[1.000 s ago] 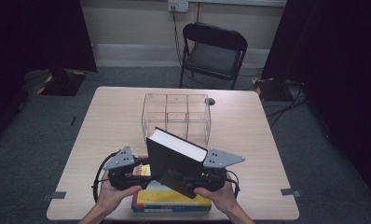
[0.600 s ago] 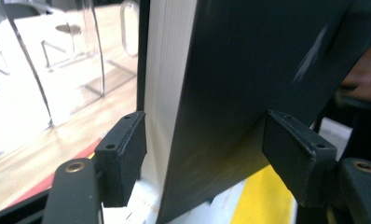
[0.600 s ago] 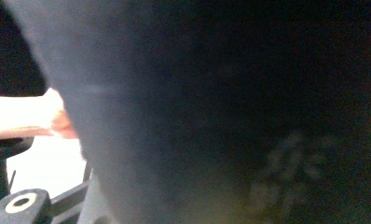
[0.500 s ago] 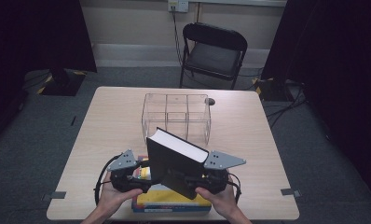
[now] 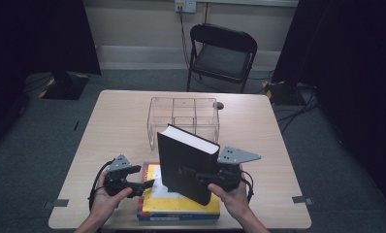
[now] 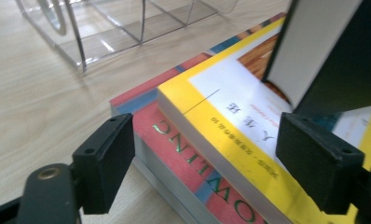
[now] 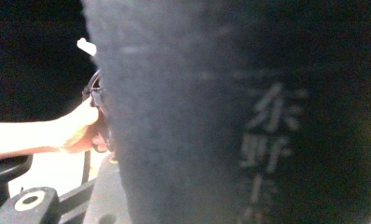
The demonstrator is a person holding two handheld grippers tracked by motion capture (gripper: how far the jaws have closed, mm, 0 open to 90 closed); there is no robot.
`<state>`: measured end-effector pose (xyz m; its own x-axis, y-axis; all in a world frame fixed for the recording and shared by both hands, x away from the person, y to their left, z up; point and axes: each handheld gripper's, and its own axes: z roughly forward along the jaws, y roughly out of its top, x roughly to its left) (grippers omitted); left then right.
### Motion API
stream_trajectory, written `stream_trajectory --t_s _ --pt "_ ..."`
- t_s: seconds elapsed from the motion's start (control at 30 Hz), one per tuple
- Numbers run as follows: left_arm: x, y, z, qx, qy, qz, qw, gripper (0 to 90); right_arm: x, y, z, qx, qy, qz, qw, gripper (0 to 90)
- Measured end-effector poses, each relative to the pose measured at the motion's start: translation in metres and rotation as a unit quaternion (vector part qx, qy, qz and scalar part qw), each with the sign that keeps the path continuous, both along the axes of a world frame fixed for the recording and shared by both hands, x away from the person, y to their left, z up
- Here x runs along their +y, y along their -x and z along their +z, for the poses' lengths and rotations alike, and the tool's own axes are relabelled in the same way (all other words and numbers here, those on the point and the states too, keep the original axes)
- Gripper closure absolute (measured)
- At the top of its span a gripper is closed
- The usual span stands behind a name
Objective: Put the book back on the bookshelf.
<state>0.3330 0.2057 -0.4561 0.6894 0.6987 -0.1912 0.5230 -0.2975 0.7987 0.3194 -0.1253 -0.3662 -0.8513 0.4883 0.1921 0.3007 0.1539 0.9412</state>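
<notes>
Right gripper [image 5: 205, 180] clamped on upright black hardcover book [image 5: 186, 162], left gripper [image 5: 145, 185] at nine o'clock of it, jaws just opened wide, empty, straddling yellow-covered paperback's [image 6: 230, 135] corner

The thick black hardback [image 5: 186, 167] stands upright and tilted, its lower corner on the yellow book [image 5: 179, 201].

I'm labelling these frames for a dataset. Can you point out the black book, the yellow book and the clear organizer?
black book [image 5: 184, 165]: high view, on its front cover.
yellow book [image 6: 230, 135]: left gripper view, on its cover near the spine edge.
clear organizer [image 5: 181, 114]: high view, on a middle divider wall.
</notes>
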Motion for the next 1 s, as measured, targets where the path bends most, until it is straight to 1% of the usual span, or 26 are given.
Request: stream_trajectory --t_s 0.07,0.13,0.23,0.33,0.4,0.47,0.5,0.6,0.63,0.67,0.7,0.77,0.87,1.0 --pt "0.001 -0.001 -0.001 0.006 0.007 0.0 1.0 17.9 -0.004 -0.002 0.0 0.003 -0.003 -0.004 1.0 52.6" --pt "0.001 -0.001 -0.003 0.006 0.013 0.006 0.9999 16.5 -0.008 -0.002 0.001 0.003 -0.004 -0.014 0.9999 52.7" --pt "0.001 -0.001 -0.006 0.009 0.026 0.012 0.9995 15.4 -0.013 -0.003 0.005 -0.003 0.0 -0.029 0.9996 52.8" --pt "0.001 -0.001 -0.008 0.005 0.027 0.007 0.9996 14.9 -0.02 -0.004 0.007 -0.006 0.0 -0.041 0.9991 52.9" --pt "0.001 -0.002 -0.009 0.009 0.036 0.007 0.9993 14.7 -0.024 -0.005 0.008 -0.006 -0.002 -0.051 0.9987 53.0" --pt "0.001 -0.003 -0.009 0.01 0.036 0.008 0.9993 13.6 -0.027 -0.006 0.01 -0.01 -0.001 -0.059 0.9982 53.0" --pt "0.002 -0.003 -0.01 0.014 0.041 0.008 0.999 13.1 -0.029 -0.008 0.012 -0.01 0.002 -0.063 0.998 53.0" --pt "0.002 -0.005 -0.011 0.015 0.041 0.01 0.999 11.3 -0.033 -0.011 0.013 -0.013 0.003 -0.072 0.9973 53.1" --pt "0.002 -0.005 -0.011 0.016 0.041 0.009 0.999 11.1 -0.034 -0.011 0.014 -0.013 0.0 -0.079 0.9968 53.1" --pt "0.002 -0.005 -0.011 0.016 0.041 0.009 0.999 11.2 -0.034 -0.011 0.014 -0.013 0.0 -0.079 0.9968 53.1" --pt "0.002 -0.004 -0.011 0.015 0.041 0.009 0.999 11.2 -0.037 -0.013 0.015 -0.016 0.001 -0.089 0.9959 53.2" --pt "0.002 -0.004 -0.011 0.015 0.041 0.01 0.999 11.2 -0.04 -0.014 0.017 -0.019 0.002 -0.097 0.9951 53.2" --pt "0.002 -0.005 -0.011 0.019 0.043 0.009 0.9989 11.2 -0.048 -0.016 0.02 -0.021 -0.003 -0.112 0.9935 53.3" --pt "0.002 -0.005 -0.011 0.02 0.044 0.01 0.9988 11.2 -0.057 -0.019 0.024 -0.024 0.0 -0.142 0.9896 53.3"
